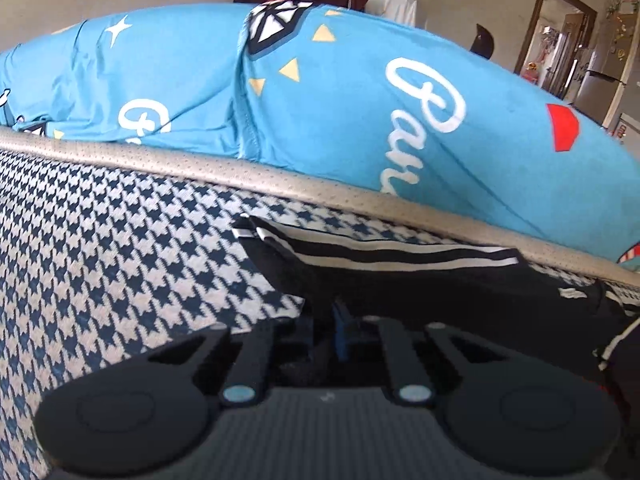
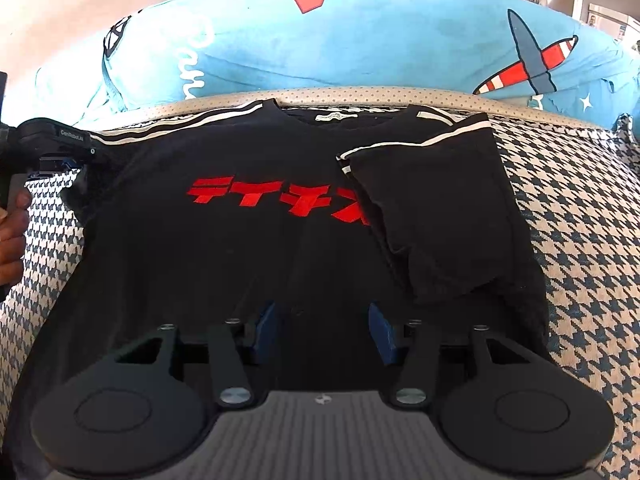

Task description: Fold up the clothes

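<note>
A: Where's the shirt?

B: Black tee (image 2: pixel 240 240), face up on the houndstooth cover (image 2: pixel 580 220), collar toward the blue pillow (image 2: pixel 360 40). Red print (image 2: pixel 276 200) showing.

A: Folded at all?

B: One sleeve (image 2: pixel 432 216) is already flipped in over the chest, covering the end of the print. The other sleeve (image 1: pixel 360 252), the striped one, is out flat beside the pillow. So I'd say first side done, second side next.

A: Left gripper (image 1: pixel 340 320)?

B: Blue pads look pinched together on that flat sleeve, black cloth between them. Seen from the right camera it sits at the tee's shoulder edge (image 2: pixel 76 156), a hand (image 2: pixel 12 232) on the handle behind it. Likely holding there to swing the sleeve in like the other.

A: Right gripper (image 2: pixel 322 328)?

B: Fingers (image 2: pixel 266 324) spread apart, nothing between them, low over the tee's hem, far from the pillow. Whether the tips touch the cloth, can't tell. Probably parked there to pin or grab the hem.

A: Risks?

B: Thin cloth, could slip or drag the whole tee.
</note>
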The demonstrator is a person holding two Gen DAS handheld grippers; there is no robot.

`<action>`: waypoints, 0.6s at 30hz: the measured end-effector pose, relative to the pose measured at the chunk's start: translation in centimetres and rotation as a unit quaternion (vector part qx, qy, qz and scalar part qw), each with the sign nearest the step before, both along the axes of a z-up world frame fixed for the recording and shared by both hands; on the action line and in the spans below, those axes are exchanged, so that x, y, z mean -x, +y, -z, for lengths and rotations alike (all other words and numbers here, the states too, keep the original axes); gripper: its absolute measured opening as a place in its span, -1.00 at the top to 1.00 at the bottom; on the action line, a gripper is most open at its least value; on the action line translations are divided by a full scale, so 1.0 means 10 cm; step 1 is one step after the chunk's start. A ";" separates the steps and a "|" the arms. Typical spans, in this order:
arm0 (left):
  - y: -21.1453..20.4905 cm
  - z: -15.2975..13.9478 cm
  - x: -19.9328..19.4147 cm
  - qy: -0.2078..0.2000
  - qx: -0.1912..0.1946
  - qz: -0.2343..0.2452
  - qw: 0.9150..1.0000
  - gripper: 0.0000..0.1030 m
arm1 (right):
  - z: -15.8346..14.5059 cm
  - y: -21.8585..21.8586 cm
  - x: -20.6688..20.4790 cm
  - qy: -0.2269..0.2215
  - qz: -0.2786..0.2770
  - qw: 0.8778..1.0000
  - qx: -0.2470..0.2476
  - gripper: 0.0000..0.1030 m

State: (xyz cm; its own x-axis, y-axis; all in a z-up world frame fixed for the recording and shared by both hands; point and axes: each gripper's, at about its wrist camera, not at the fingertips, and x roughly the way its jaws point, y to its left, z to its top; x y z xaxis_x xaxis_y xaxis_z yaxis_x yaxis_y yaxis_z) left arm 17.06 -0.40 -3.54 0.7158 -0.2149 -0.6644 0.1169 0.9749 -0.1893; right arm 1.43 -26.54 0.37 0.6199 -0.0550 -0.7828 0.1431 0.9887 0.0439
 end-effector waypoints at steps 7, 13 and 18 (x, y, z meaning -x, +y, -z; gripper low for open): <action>-0.51 -0.20 0.27 -0.025 0.012 0.070 0.997 0.82 | 0.00 -0.02 0.02 -0.001 0.005 1.000 0.000 0.02; -0.94 -0.14 0.48 -0.012 0.013 0.158 0.987 0.61 | 0.01 -0.03 0.02 0.000 0.007 1.000 0.000 0.02; -0.99 -0.18 0.60 -0.029 0.012 0.182 0.983 -0.07 | 0.01 -0.04 0.02 0.000 0.008 1.000 -0.001 0.02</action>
State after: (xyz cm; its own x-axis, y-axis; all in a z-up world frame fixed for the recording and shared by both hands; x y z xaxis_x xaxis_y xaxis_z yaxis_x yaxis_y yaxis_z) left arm 11.02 -10.33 -1.74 0.6252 -0.4782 -0.6168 0.4677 0.8622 -0.1944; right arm 1.25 -26.94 0.29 0.6186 -0.0639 -0.7831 0.1592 0.9862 0.0453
